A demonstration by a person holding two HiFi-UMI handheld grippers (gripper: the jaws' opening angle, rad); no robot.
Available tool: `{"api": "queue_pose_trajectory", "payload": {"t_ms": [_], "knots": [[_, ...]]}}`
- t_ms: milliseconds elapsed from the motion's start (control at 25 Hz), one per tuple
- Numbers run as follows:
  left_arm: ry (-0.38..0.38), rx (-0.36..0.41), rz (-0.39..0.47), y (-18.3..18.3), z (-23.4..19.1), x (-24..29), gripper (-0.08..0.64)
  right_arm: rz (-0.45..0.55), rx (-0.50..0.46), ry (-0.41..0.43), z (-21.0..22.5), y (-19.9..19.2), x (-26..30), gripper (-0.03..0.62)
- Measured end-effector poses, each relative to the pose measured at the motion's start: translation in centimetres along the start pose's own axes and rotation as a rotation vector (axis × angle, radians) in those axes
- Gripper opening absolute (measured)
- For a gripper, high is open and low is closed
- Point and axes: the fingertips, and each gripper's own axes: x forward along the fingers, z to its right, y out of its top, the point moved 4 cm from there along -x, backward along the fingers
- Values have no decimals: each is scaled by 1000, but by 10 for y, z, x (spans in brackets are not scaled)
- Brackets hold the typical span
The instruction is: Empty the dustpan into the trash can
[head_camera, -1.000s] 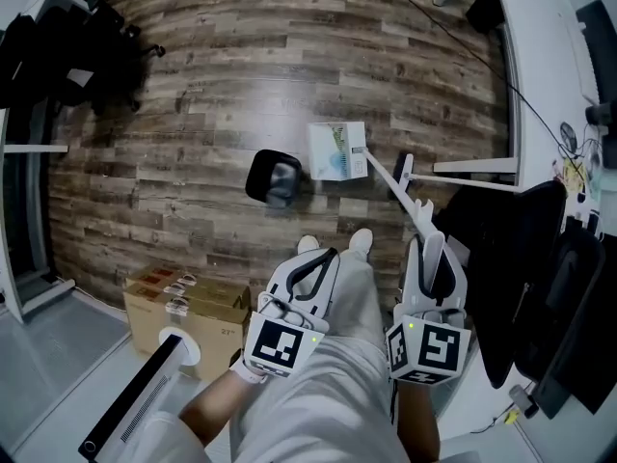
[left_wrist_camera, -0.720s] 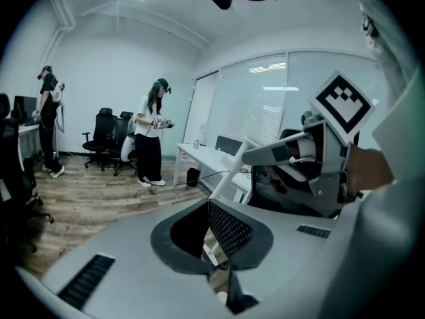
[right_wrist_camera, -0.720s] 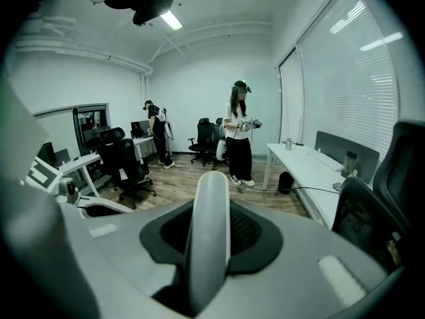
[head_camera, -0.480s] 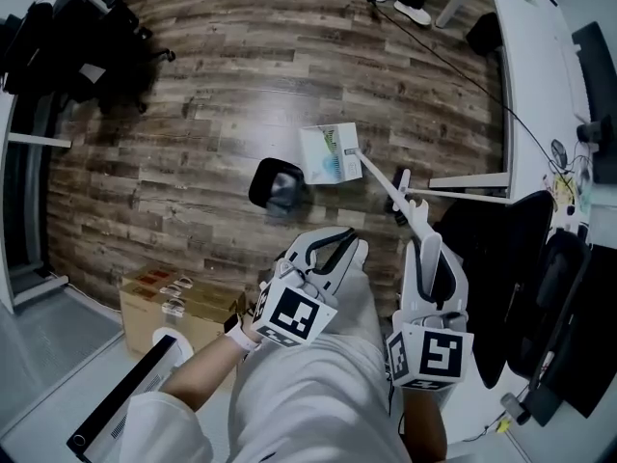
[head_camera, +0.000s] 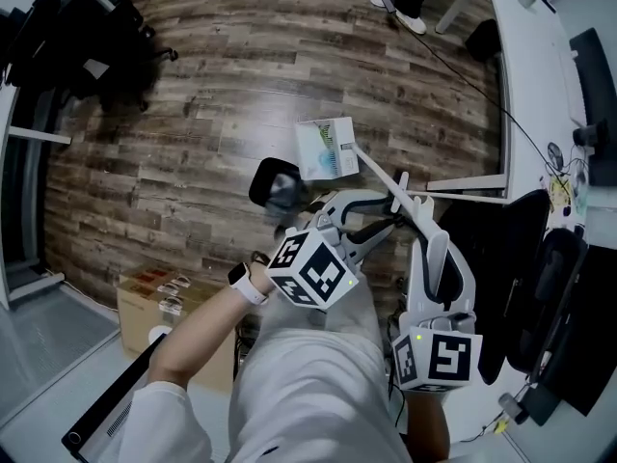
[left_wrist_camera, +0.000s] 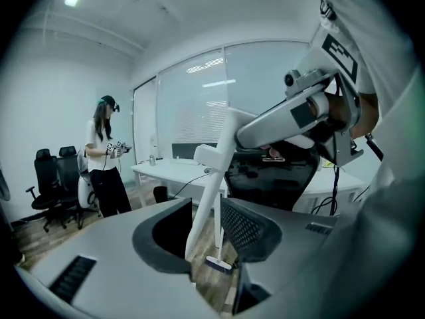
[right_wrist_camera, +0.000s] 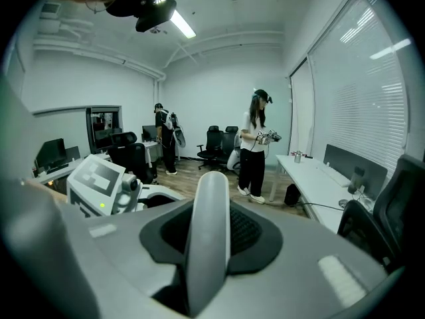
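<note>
The white dustpan (head_camera: 326, 148) hangs over the wood floor, right next to the black trash can (head_camera: 278, 186). Its long pale handle (head_camera: 390, 186) runs back to my right gripper (head_camera: 431, 244), which is shut on the handle's end (right_wrist_camera: 209, 244). My left gripper (head_camera: 371, 212) reaches across from the left, rolled on its side. The handle (left_wrist_camera: 207, 198) passes between its dark pads (left_wrist_camera: 249, 228) with floor showing on both sides, so it is open. The left gripper view does not show the dustpan's pan or the trash can.
A cardboard box (head_camera: 178, 292) sits at the lower left. A black office chair (head_camera: 511, 258) and a white desk (head_camera: 540, 66) with its leg (head_camera: 468, 181) crowd the right. Someone's feet (head_camera: 400, 8) stand at the top. A person (right_wrist_camera: 255, 148) stands further off in the room.
My left gripper has risen, rolled over and swung right until its jaws straddle the handle. The right gripper has lifted, and the dustpan has moved a little further from me.
</note>
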Motion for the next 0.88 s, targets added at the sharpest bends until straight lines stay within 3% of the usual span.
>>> {"api": "queue_pose_trajectory", "payload": {"t_ms": [280, 520, 880], "knots": [[-53, 135, -23, 11, -4, 8, 133, 18, -22, 33, -13, 7, -4, 117], [9, 121, 4, 9, -2, -5, 84, 35, -67, 87, -28, 10, -6, 117], [94, 98, 4, -5, -3, -29, 81, 35, -147, 200, -51, 6, -3, 117]]}}
